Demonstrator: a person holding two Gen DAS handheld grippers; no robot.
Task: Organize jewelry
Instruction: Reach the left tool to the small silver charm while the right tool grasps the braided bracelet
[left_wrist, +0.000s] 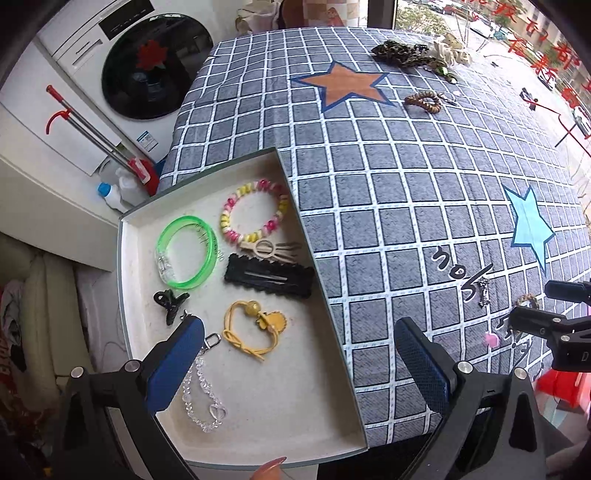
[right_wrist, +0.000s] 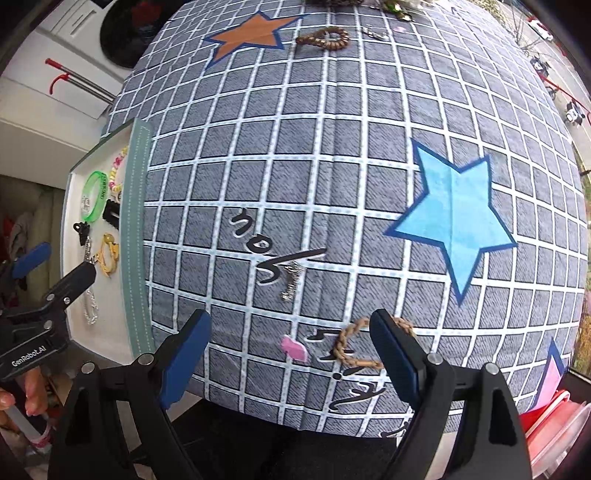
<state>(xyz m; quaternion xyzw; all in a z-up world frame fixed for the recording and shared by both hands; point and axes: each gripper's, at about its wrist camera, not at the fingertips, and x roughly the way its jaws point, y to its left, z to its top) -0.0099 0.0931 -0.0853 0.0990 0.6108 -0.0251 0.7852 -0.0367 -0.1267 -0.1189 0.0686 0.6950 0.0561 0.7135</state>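
Note:
A shallow tray (left_wrist: 129, 280) with a white floor sits at the cloth's left edge. It holds a green bangle (left_wrist: 186, 251), a pink-and-yellow bead bracelet (left_wrist: 255, 214), a black hair clip (left_wrist: 269, 277), a yellow hair tie (left_wrist: 255, 325) and a clear bead chain (left_wrist: 201, 398). My left gripper (left_wrist: 299, 365) hangs open over the tray's right wall, holding nothing. My right gripper (right_wrist: 291, 354) stands open above the cloth. A braided brown loop (right_wrist: 351, 345) lies partly behind its right finger, with a pink piece (right_wrist: 293, 349) below the gap. A silver charm (right_wrist: 293, 280) lies farther out.
A brown spiral bracelet (left_wrist: 423, 101), a leopard scrunchie (left_wrist: 400, 53) and a cream scrunchie (left_wrist: 452, 50) lie at the far side of the checked cloth (left_wrist: 369, 184). A washing machine (left_wrist: 147, 66) stands off the left. A red container (right_wrist: 554, 417) sits off the near right corner.

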